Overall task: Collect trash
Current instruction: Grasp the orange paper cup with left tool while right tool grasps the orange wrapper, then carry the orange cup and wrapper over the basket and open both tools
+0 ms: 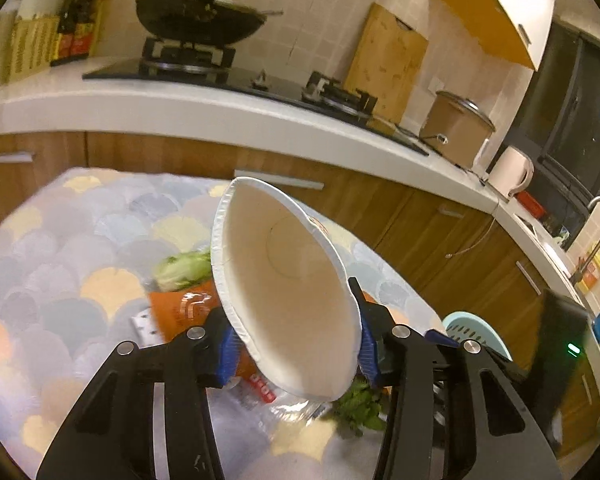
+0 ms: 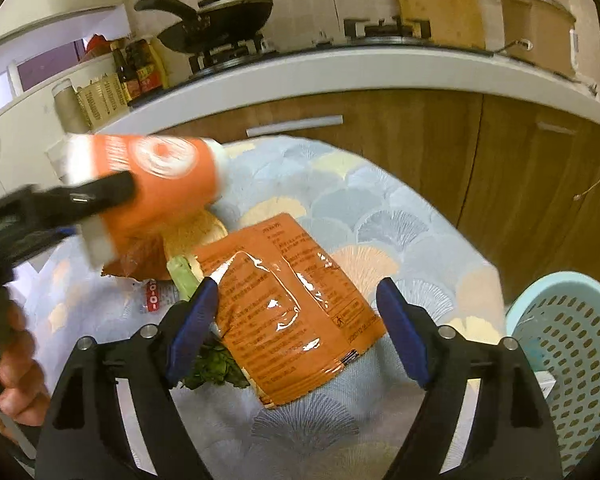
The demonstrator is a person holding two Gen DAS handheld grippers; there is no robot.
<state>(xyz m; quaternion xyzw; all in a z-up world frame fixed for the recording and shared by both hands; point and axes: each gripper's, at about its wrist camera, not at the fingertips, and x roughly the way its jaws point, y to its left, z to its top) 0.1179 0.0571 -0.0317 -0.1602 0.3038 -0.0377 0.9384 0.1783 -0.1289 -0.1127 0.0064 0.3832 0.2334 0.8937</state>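
My left gripper (image 1: 296,350) is shut on a squashed paper cup (image 1: 288,288), white inside and orange outside, held above the table. The cup also shows in the right wrist view (image 2: 156,184), lifted at the left with the left gripper on it. My right gripper (image 2: 300,328) is open and hovers over an orange foil packet (image 2: 288,312) that lies flat on the patterned tablecloth (image 2: 380,216). Green leaf scraps (image 2: 216,368), a pale stalk (image 2: 182,276) and a clear wrapper with red print (image 2: 156,300) lie beside the packet. The packet (image 1: 180,312) and leaves (image 1: 360,408) also show under the cup.
A light blue perforated basket (image 2: 572,344) stands at the table's right edge; its rim shows in the left wrist view (image 1: 472,328). Behind the table runs a kitchen counter (image 1: 220,108) with wooden cabinets, a stove with a wok (image 1: 196,20) and a pot (image 1: 456,128).
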